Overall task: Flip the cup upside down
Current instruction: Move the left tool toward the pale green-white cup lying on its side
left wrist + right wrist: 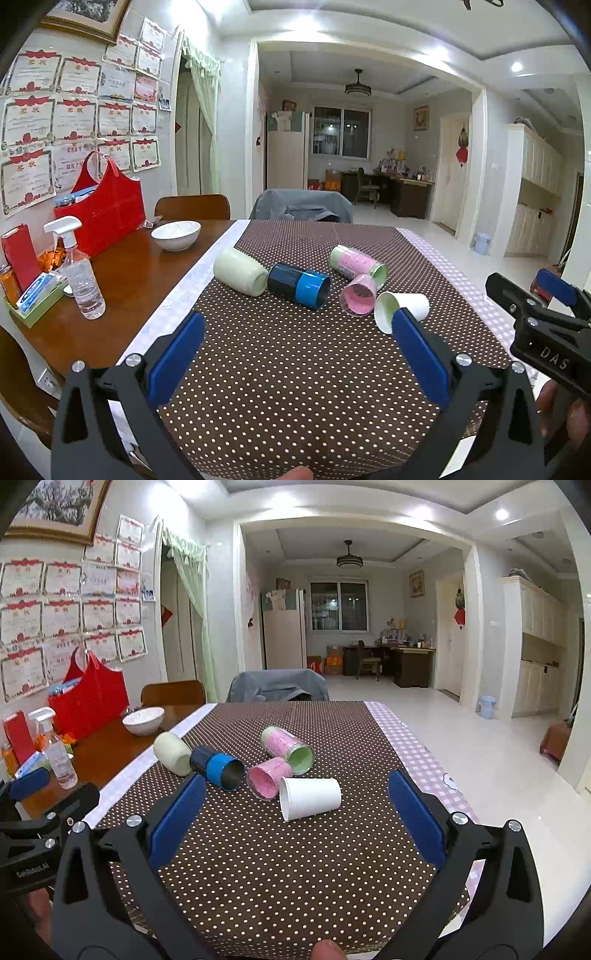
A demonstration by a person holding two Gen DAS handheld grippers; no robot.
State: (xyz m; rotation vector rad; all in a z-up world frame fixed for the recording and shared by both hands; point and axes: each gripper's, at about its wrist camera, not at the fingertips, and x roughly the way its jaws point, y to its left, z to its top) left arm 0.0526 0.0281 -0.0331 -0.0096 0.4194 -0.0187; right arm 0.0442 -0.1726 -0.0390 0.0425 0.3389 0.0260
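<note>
Several cups lie on their sides on the brown dotted cloth [295, 369]: a pale green cup [240, 271], a dark blue cup with a light blue band [299, 285], a pink cup [359, 300], a pink-and-green cup [356, 264] and a white paper cup [406, 304]. They also show in the right wrist view: the white paper cup [310, 797], the pink cup [267, 777], the blue cup [218, 768]. My left gripper [299, 354] is open and empty, short of the cups. My right gripper [297, 812] is open and empty, just before the white cup.
A white bowl [176, 234], a spray bottle [79, 273], a red bag [101, 214] and a green tray with packets [35, 299] stand on the bare wooden table at left. Chairs stand at the far edge [192, 206]. The table's right edge drops to the floor.
</note>
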